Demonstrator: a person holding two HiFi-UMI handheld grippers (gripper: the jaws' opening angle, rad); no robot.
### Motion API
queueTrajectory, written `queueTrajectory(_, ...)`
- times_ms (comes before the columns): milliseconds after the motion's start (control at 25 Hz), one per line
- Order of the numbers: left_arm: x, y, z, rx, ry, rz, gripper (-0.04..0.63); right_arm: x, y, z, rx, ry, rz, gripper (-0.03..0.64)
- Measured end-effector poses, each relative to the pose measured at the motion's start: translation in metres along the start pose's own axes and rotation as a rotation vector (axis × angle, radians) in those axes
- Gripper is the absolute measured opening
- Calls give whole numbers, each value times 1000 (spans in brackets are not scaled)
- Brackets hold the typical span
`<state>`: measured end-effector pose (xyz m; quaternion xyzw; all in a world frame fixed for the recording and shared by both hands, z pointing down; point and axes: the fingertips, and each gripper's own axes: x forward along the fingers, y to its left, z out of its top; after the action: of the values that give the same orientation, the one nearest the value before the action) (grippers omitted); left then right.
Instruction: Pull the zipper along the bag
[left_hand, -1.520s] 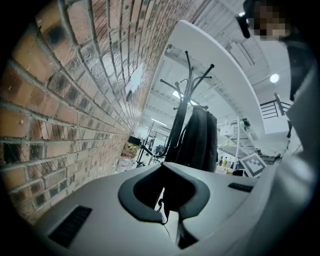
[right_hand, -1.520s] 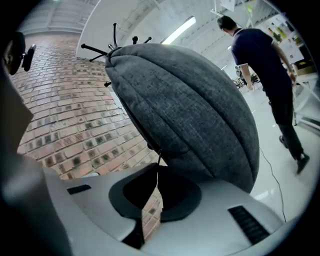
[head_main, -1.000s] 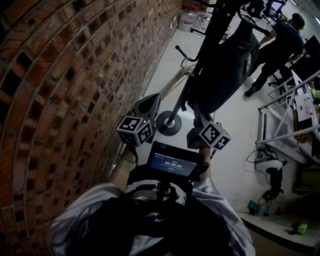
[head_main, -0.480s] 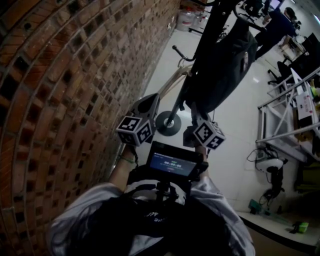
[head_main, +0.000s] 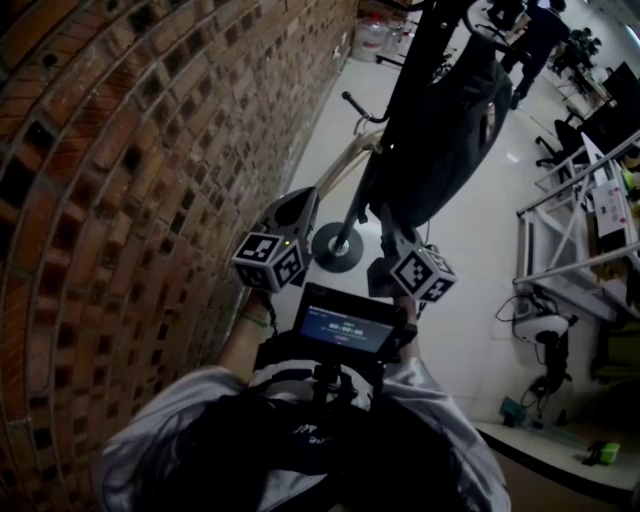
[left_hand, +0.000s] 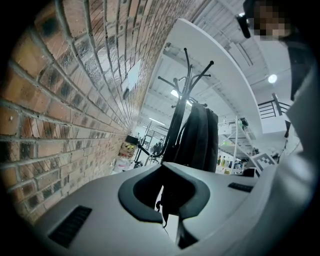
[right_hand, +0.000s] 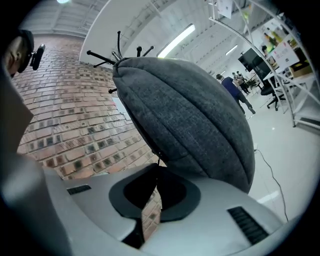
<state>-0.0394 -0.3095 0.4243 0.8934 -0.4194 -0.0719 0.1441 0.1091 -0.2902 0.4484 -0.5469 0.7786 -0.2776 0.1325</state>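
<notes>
A dark grey backpack (head_main: 440, 130) hangs from a black coat stand (head_main: 420, 60) beside the brick wall. My right gripper (head_main: 392, 238) is up against the bag's lower end. In the right gripper view the bag (right_hand: 190, 115) fills the middle, and its thin black zipper pull (right_hand: 158, 161) runs down into the tips of my right gripper (right_hand: 157, 168), whose jaws are closing on it. My left gripper (head_main: 297, 207) is held near the wall, apart from the bag. In the left gripper view that gripper (left_hand: 164, 167) is shut on nothing, with the bag (left_hand: 197, 135) further ahead.
The brick wall (head_main: 150, 150) runs close along the left. The stand's round base (head_main: 338, 247) rests on the pale floor between the grippers. Metal racks (head_main: 570, 240) and gear stand at the right. A person (head_main: 535, 30) walks at the far back.
The person at the back has walked further away. The right gripper has shifted slightly under the bag; the left gripper has stayed where it was.
</notes>
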Motion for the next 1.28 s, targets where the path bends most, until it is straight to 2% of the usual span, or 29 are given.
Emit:
queueTrajectory(720, 5, -5, -2, -20, -5, -18, 2, -2, 40, 40, 43, -34, 58, 18)
queueTrajectory(1280, 13, -17, -7, -64, -14, -57, 2, -1, 66, 72, 61, -44, 51, 20)
